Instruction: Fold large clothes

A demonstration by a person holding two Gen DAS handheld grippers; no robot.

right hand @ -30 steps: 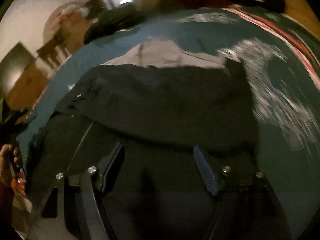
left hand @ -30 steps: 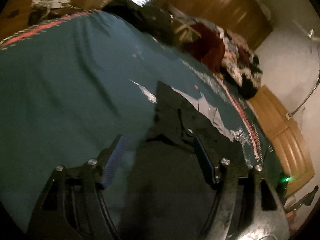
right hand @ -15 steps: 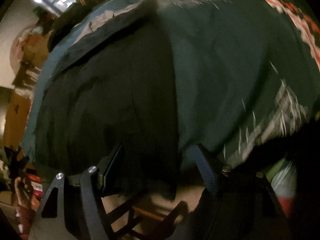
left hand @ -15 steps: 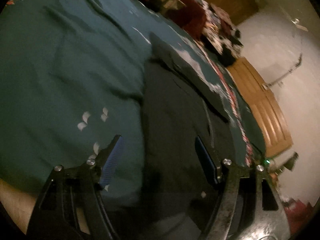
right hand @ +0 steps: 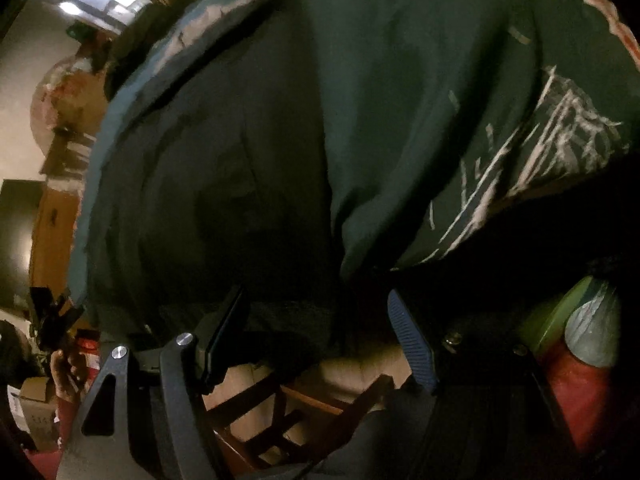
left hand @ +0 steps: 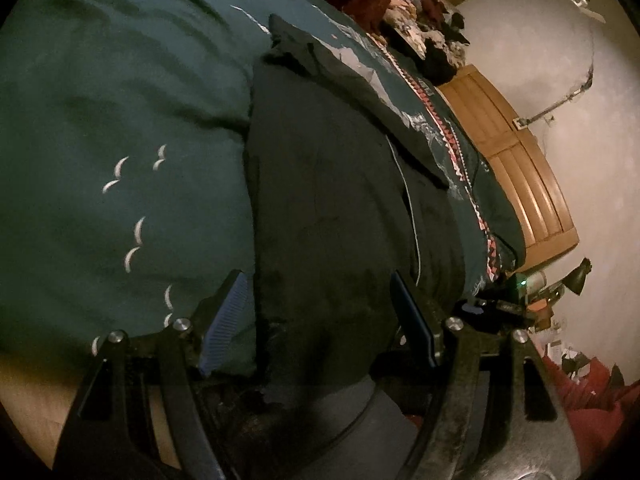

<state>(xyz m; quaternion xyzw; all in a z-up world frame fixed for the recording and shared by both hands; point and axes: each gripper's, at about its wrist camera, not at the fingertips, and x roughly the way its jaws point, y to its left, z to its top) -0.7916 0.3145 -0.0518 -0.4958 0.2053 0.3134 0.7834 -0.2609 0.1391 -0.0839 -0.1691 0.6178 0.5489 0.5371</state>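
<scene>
A dark garment (left hand: 336, 208) lies spread flat on a teal bedspread (left hand: 120, 120), its long side running away from the cameras and its near hem reaching the near edge of the bed. A thin pale seam line runs down its right part in the left wrist view. In the right wrist view the same garment (right hand: 224, 184) fills the left half of the frame, with the bedspread (right hand: 400, 100) to its right showing white printed marks.

The left claw (left hand: 320, 320) stands released, jaws wide apart over the garment's near hem; whether its blue pads touch the cloth cannot be told. The right claw (right hand: 316, 336) is likewise released, jaws spread at the garment's near edge, with nothing pinched between them.

White bird shapes are printed on the bedspread left of the garment, and a red patterned border (left hand: 448, 136) runs along its far right side. Beyond it stands a wooden panel (left hand: 516, 168) against a pale wall. A heap of clothes (left hand: 408, 4) sits at the far end of the bed. Below the right claw a dark wooden frame (right hand: 288, 404) shows.
</scene>
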